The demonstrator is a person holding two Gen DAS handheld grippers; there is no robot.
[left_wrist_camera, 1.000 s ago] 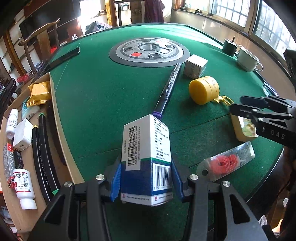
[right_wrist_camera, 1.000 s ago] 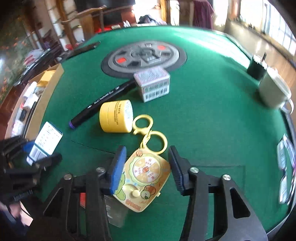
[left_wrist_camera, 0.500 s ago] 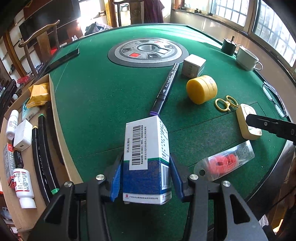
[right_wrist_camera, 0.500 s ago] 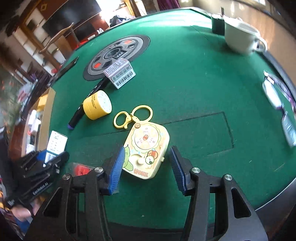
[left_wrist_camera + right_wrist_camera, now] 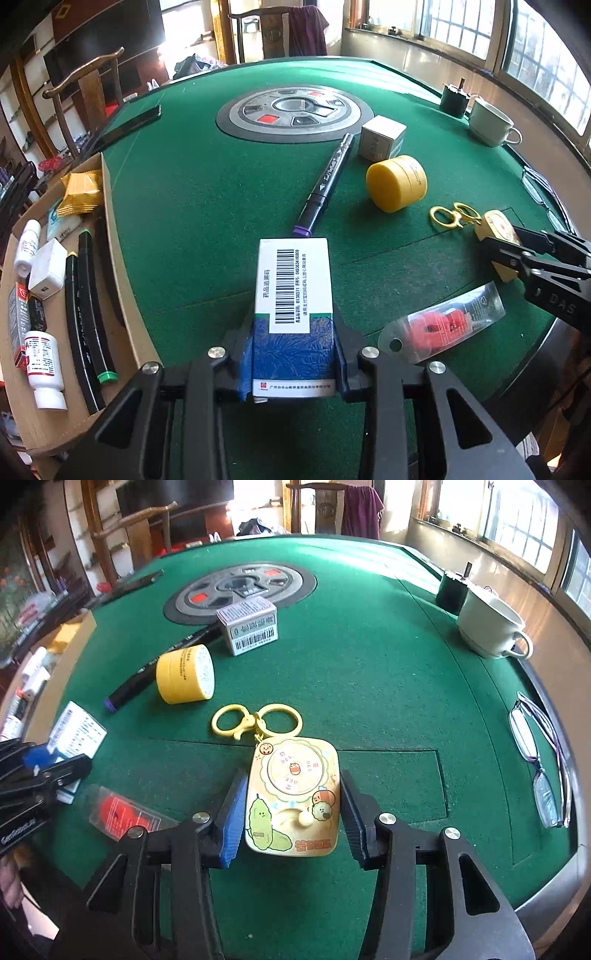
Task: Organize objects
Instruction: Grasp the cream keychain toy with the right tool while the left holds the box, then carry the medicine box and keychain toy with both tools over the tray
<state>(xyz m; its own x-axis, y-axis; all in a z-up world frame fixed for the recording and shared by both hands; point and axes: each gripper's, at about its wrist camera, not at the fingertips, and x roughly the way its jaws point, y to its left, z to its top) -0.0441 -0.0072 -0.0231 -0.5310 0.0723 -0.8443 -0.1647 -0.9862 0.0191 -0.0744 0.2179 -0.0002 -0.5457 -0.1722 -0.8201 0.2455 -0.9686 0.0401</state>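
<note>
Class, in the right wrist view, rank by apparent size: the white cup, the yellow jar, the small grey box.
1. white cup
2. yellow jar and grey box: look alike, and the jar lies nearer the camera, so unranked.

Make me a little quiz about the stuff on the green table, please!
1. What colour is the round jar lying on its side? A red, B yellow, C blue.
2. True or false: the white cup stands inside the cardboard box.
3. Fill the gap: between the fingers of the right gripper lies the ____.

Key
1. B.
2. False: it stands on the green table.
3. The keychain toy. The fingers are closing around it.
</note>
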